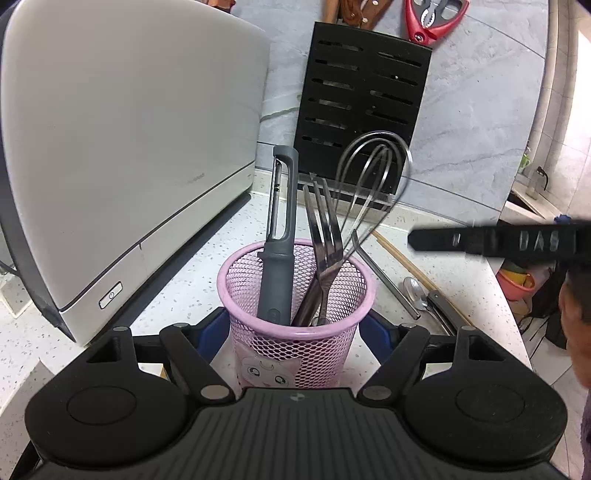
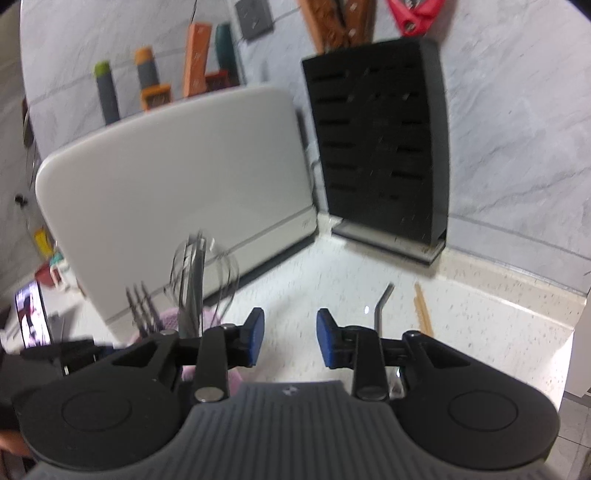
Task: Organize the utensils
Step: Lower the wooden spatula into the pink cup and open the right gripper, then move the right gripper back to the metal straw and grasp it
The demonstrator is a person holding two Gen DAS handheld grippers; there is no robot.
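A pink mesh cup [image 1: 295, 295] stands on the speckled counter. It holds a grey peeler [image 1: 277, 236], forks [image 1: 325, 236] and a wire whisk [image 1: 373, 177]. My left gripper [image 1: 295, 328] is shut on the cup, its blue pads against both sides. To the right of the cup a bent metal straw [image 1: 388, 280], a spoon [image 1: 415, 291] and wooden chopsticks [image 1: 402, 258] lie on the counter. My right gripper [image 2: 290, 336] hangs open over bare counter with nothing between its fingers. The cup [image 2: 210, 317] is to its left, and the straw [image 2: 382, 306] and chopsticks [image 2: 423, 310] are to its right.
A large white appliance [image 1: 129, 147] fills the left side. A black slotted knife block [image 1: 362, 96] stands against the marble wall behind the cup, with a red tool [image 1: 432, 18] sticking out of its top. The counter edge [image 1: 509, 314] drops off at the right. A lit phone [image 2: 33, 317] stands far left.
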